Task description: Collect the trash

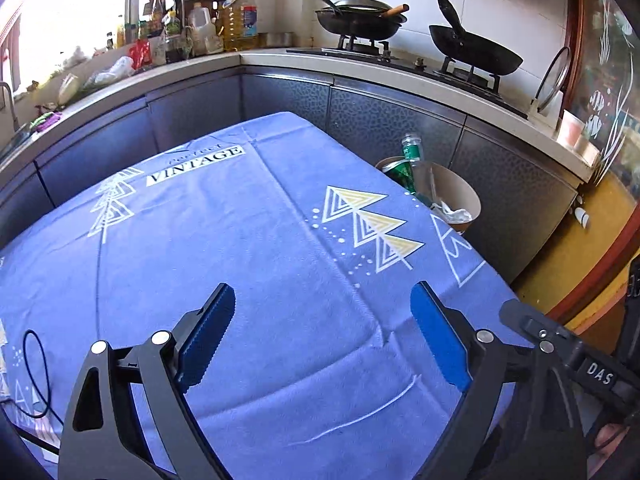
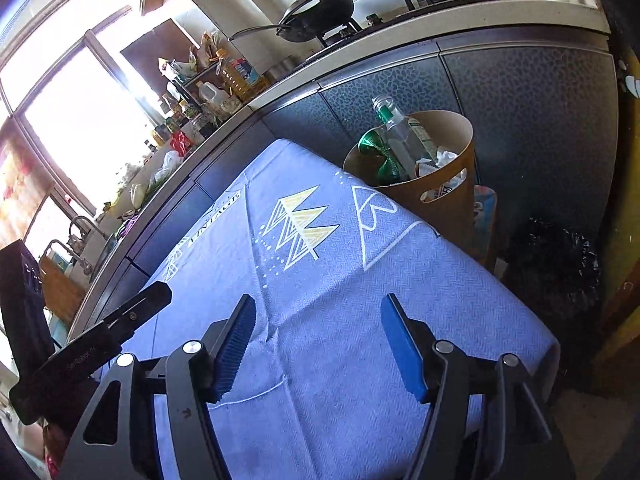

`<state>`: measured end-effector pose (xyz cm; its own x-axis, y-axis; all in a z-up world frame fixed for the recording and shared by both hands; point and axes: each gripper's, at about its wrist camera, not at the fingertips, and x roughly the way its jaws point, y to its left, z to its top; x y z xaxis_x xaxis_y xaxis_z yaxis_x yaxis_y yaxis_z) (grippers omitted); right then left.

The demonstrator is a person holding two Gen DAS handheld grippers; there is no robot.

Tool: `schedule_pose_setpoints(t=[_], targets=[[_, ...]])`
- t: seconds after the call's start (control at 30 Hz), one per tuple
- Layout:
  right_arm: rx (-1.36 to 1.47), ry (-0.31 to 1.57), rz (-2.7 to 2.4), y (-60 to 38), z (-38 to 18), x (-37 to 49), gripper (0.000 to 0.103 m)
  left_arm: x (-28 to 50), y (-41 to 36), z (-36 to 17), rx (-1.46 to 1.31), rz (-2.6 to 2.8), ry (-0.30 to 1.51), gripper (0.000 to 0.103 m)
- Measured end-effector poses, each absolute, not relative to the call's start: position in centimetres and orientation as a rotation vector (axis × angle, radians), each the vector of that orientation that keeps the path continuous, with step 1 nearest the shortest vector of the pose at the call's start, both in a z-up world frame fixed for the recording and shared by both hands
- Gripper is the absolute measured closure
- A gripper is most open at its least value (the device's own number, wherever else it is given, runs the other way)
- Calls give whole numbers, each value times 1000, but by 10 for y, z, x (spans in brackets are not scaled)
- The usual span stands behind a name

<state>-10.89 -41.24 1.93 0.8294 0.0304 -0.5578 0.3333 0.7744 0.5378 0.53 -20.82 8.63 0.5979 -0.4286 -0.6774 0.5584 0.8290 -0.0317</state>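
A brown paper bin (image 1: 466,196) (image 2: 452,196) stands on the floor past the table's far right corner. It holds a clear bottle with a green label (image 1: 412,148) (image 2: 396,136), a crushed green can (image 1: 398,174) (image 2: 378,156) and crumpled white paper (image 2: 444,158). My left gripper (image 1: 322,300) hangs open over the blue tablecloth (image 1: 240,240), nothing between its blue pads. My right gripper (image 2: 318,312) is open too, above the cloth (image 2: 320,280) near the table's right edge, with nothing in it. In the right wrist view the left gripper's black body (image 2: 120,320) shows at the left.
A kitchen counter (image 1: 200,64) wraps around behind the table, crowded with bottles (image 1: 236,20). Two black woks (image 1: 360,20) sit on the stove. A black cable (image 1: 36,372) lies on the cloth at the left. A black rubbish bag (image 2: 556,272) lies on the floor right of the bin.
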Motion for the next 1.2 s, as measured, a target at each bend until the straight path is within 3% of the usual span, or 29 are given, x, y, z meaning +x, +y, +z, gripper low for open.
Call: schedule_pose_setpoints(t=[0.27,1.2], targets=[[626,541,-256,-384,36,-125,13,-11,-187,94,184,-538,681,6],[599,519,-257,-374,42,-137,13,-25,-184,131,258,-465,568,6]])
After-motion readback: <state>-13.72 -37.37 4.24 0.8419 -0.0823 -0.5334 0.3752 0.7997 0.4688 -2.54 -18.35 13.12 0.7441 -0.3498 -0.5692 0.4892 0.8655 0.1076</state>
